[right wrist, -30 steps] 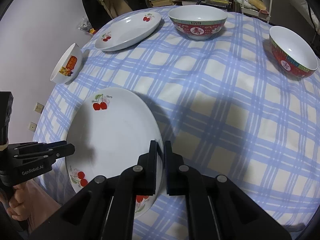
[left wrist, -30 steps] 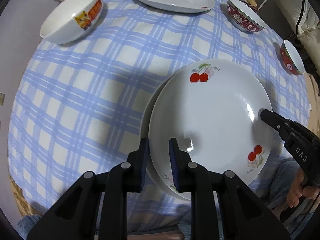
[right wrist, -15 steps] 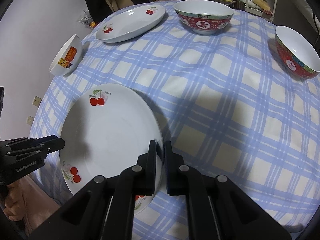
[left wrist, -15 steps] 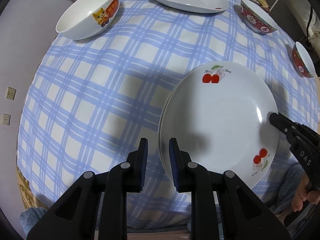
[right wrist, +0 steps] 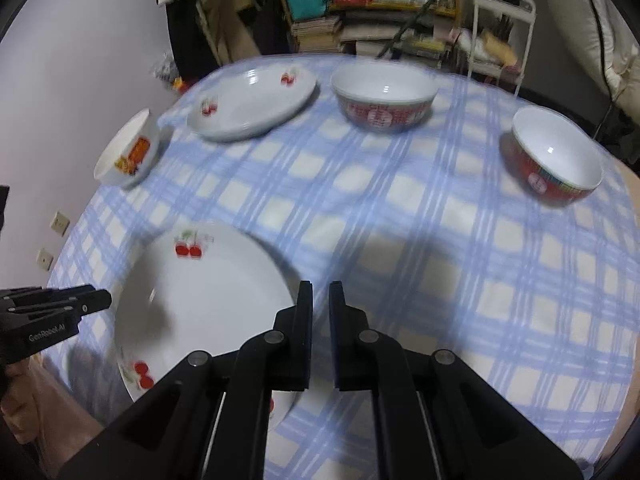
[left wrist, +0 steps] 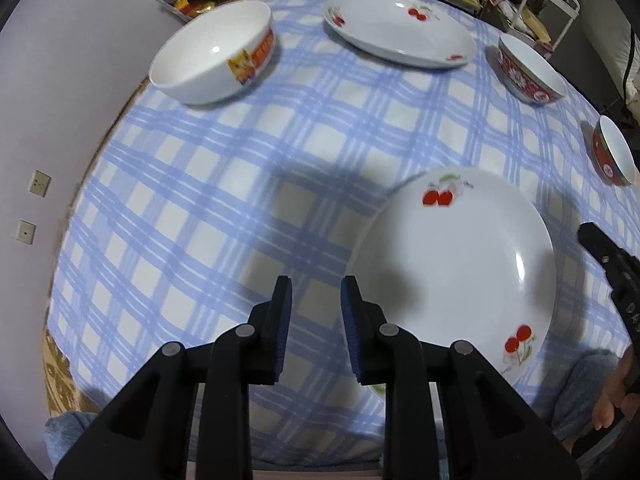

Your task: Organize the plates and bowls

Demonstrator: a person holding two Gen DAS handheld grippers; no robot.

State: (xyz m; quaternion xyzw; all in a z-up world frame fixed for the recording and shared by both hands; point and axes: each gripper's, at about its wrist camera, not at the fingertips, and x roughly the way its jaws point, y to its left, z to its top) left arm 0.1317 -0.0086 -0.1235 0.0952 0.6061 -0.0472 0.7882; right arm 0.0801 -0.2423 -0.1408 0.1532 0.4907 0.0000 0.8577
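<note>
A stack of white cherry plates (left wrist: 460,264) lies at the near edge of the checked tablecloth; it also shows in the right wrist view (right wrist: 204,300). My left gripper (left wrist: 314,300) is open and empty just left of the stack. My right gripper (right wrist: 320,304) is slightly open and empty at the stack's right rim. Another cherry plate (left wrist: 396,28) (right wrist: 252,100) lies at the far side. A white bowl with a cartoon print (left wrist: 212,64) (right wrist: 128,154) sits far left. Two red patterned bowls (right wrist: 384,98) (right wrist: 556,168) sit far right.
The round table has a blue checked cloth (left wrist: 240,168). Behind it stand stacked books and clutter (right wrist: 360,20) and a white metal rack (right wrist: 500,32). A grey wall with sockets (left wrist: 40,184) is to the left.
Both grippers have let go of the top plate, which now rests on the stack. Both have pulled back and up from the plates, the left one moving left.
</note>
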